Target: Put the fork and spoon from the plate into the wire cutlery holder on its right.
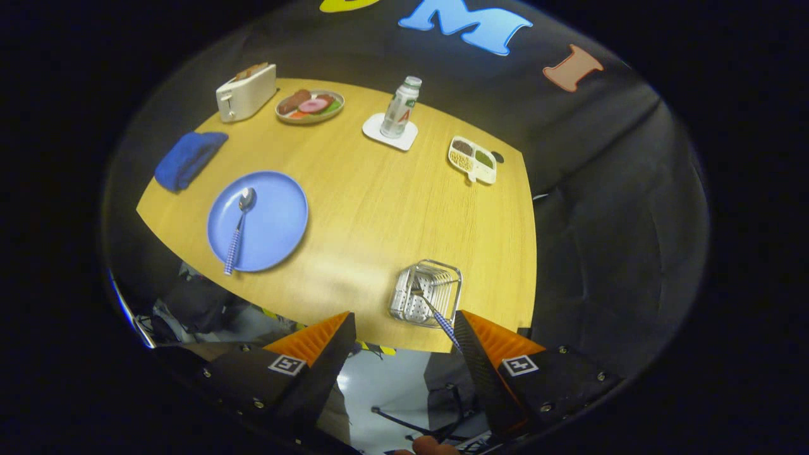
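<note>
my gripper (404, 335) hangs above the near edge of the wooden table (379, 208), fingers spread wide and holding nothing. the fork (436, 311) is already standing in the wire cutlery holder (426, 294), which sits just ahead of my fingers and slightly toward the right one; its checked handle leans out over the holder's near rim, close to that finger, though i cannot tell if it touches. what is left is the spoon (239, 229), lying on the blue plate (278, 221) well off to the left and farther out than the holder. its long axis runs nearly away from me, bowl at the far end on the plate, checked handle pointing back toward me and overhanging the plate's near rim. so i judge the next reach goes left and forward, fingers straddling that handle across its width, since the overhanging end gives room beneath it.
</note>
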{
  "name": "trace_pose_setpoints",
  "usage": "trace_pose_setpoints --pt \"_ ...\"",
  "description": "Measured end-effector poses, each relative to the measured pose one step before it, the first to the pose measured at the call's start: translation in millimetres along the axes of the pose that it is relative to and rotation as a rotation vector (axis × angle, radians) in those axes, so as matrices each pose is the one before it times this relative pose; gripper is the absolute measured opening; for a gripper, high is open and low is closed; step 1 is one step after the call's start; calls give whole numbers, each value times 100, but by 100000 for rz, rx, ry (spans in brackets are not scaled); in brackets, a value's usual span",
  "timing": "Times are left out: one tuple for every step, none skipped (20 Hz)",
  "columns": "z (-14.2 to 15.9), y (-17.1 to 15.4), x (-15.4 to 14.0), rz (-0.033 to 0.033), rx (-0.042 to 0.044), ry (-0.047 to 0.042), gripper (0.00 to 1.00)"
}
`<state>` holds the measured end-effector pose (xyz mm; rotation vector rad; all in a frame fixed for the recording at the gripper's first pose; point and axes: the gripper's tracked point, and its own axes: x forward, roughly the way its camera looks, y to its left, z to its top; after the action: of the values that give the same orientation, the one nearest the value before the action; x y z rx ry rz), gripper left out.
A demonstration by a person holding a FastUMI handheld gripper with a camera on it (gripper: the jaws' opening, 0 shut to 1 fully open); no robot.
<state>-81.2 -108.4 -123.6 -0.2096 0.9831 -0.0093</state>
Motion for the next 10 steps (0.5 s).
trace_pose_setpoints --pt "781 1035 -72 1436 1756 -4445 97" --pt "647 928 -313 821 1503 -4146 97" --pt "847 827 -324 882 1205 -4551 97" --pt "850 676 -278 318 627 -4136 97" --pt "827 561 -301 178 384 -3647 96" --pt "685 496 -190 31 -18 -3019 97" --pt "910 530 -154 73 424 -3740 97" --pt "761 554 -184 -87 603 -3605 96" --pt "647 589 -191 424 1348 -3579 96" --pt "444 826 -138 568 1111 -3062 97"
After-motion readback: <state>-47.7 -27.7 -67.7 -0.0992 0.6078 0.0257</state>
